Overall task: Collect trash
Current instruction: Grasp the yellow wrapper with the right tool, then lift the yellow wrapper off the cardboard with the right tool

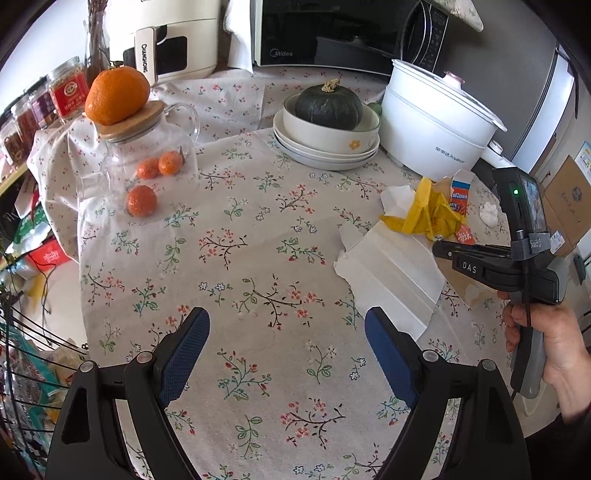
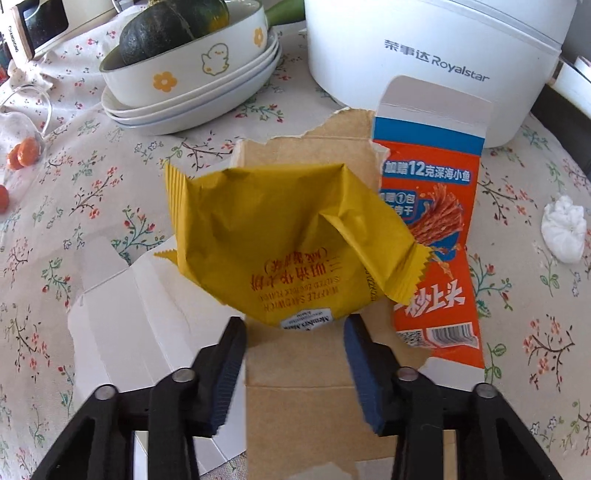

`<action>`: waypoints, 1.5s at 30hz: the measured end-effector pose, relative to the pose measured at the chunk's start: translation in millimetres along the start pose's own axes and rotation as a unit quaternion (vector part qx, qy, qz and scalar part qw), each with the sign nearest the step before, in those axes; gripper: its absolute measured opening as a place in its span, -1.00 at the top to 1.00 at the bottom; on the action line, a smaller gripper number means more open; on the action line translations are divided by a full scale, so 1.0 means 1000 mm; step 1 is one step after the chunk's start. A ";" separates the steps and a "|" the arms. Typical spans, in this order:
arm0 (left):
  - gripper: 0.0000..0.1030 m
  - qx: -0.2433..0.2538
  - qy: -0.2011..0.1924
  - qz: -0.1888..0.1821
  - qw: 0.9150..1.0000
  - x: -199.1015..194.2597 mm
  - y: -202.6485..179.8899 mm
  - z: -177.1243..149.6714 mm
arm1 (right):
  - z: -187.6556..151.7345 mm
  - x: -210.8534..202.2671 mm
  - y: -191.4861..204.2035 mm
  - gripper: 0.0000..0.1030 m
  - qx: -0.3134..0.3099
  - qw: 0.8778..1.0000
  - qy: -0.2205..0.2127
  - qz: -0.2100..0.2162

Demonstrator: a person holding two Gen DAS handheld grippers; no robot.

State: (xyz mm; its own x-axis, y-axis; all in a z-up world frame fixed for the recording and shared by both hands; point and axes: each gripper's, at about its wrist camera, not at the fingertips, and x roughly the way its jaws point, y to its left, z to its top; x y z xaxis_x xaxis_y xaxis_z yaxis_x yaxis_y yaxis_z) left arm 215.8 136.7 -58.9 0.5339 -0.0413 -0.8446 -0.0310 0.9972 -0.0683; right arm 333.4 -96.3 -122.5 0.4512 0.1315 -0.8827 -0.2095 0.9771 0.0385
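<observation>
My right hand-held gripper [image 2: 295, 328] stands narrow around the near edge of the one yellow wrapper [image 2: 280, 236]; the pads look to be at its sides, but I cannot tell whether they press it. That wrapper, printed "WAFFLE SANDWICH", lies on a torn brown cardboard sheet [image 2: 295, 398] on the table [image 1: 258, 258], between a white folded card [image 2: 122, 314] and one orange-and-blue carton [image 2: 436, 229] with a barcode and a large "12". One crumpled white tissue [image 2: 563, 230] sits apart to the right. My left hand-held gripper [image 1: 288, 347] hangs wide over bare floral cloth, holding nothing. I count one white pot [image 1: 439, 122] marked "Royalstar", one "Midea" microwave [image 1: 332, 33], one "CHANGHONG" appliance [image 1: 166, 37], one dark squash [image 1: 328, 105] in a bowl [image 1: 328, 134] on stacked plates [image 1: 325, 157], and four oranges: one large orange [image 1: 117, 94] on a glass jug's lid [image 1: 129, 123], three small oranges [image 1: 142, 200] by the jug.
</observation>
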 end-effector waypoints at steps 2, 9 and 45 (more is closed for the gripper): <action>-0.71 -0.002 0.002 -0.001 1.000 0.001 0.000 0.000 | 0.001 -0.004 0.000 0.89 -0.006 1.000 0.004 0.002; -0.71 -0.010 0.010 -0.009 1.000 0.004 -0.001 -0.002 | -0.009 -0.022 -0.009 0.95 -0.015 1.000 -0.004 0.020; -0.71 -0.007 0.008 -0.009 1.000 0.014 -0.013 0.005 | 0.018 -0.025 0.002 0.90 -0.008 0.997 -0.047 0.059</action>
State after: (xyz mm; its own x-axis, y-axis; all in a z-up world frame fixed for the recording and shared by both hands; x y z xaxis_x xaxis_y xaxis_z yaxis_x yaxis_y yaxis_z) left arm 227.6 123.1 -66.9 0.5200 -0.0606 -0.8520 -0.0325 0.9953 -0.0907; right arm 337.4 -94.4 -91.6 0.5019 0.2612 -0.8245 -0.2800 0.9510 0.1309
